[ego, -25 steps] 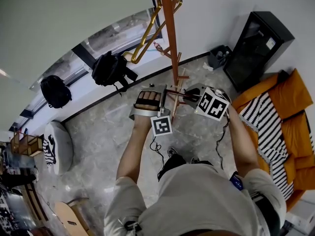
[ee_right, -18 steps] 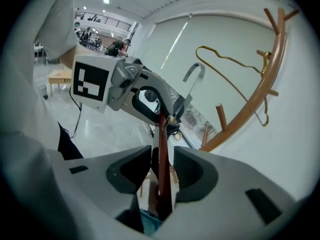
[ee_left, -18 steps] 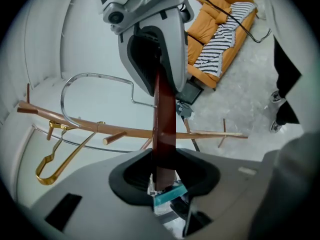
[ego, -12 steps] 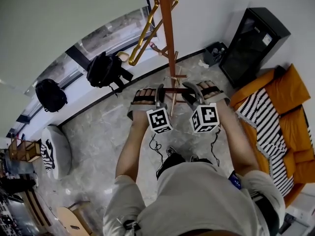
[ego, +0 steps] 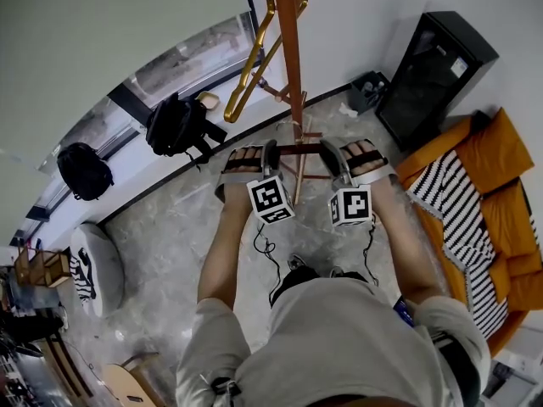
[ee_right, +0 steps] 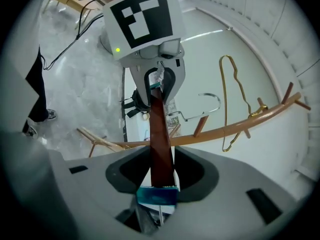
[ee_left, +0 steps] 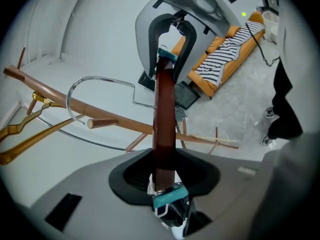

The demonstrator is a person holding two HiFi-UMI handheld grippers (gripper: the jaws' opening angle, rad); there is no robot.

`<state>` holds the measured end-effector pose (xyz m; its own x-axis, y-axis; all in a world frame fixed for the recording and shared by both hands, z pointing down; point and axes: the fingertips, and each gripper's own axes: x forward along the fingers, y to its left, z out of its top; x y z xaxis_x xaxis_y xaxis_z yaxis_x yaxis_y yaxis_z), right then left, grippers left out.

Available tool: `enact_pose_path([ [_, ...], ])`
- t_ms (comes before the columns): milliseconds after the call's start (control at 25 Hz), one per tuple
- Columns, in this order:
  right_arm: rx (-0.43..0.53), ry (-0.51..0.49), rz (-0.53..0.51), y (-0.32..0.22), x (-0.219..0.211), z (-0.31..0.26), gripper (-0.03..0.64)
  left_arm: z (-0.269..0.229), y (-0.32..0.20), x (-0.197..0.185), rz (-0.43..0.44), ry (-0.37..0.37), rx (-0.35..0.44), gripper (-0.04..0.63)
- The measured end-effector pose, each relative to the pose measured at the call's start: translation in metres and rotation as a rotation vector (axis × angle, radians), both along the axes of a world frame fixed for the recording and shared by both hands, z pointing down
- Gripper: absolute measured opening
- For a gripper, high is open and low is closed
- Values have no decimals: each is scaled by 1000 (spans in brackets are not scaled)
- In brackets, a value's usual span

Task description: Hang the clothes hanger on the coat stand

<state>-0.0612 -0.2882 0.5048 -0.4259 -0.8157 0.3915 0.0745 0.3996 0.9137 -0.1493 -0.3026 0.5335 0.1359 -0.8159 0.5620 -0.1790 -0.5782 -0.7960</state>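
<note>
A dark brown wooden clothes hanger (ego: 299,149) lies level between my two grippers, just in front of the coat stand's orange-brown pole (ego: 288,49). My left gripper (ego: 273,151) is shut on one end of its bar (ee_left: 164,129). My right gripper (ego: 325,151) has the other end (ee_right: 160,139) between its jaws; they have just been closing and now press on it. The hanger's wire hook (ee_left: 100,81) curves over the pole (ee_left: 115,119) near a peg, not resting on it. A gold hanger (ego: 254,58) hangs from an upper peg.
Two black backpacks (ego: 178,124) (ego: 82,170) sit along the wall at left. A black cabinet (ego: 433,75) stands at right, with an orange sofa and striped cloth (ego: 471,219) below it. Cables (ego: 267,253) trail on the marble floor. The stand's feet (ego: 301,176) spread below the hanger.
The right gripper has rolled so that its marker cube faces up, and it now grips the hanger's end. Both hands have shifted slightly up the picture, toward the stand.
</note>
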Motion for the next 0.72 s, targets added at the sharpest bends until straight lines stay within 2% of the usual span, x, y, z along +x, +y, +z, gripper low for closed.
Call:
enact_pose_path([
  [160,-30,-11,24,-9,-1,-4,140,-4,-10,-1,22,-9,9,141],
  [400,-9,-28,44,-25,-5,-18,140,-25,-28,-4,40,-7,46,143],
  [720,-16,-28,69,-43,-13,-19,141,-21,-47,-13,53,-15,50,143],
])
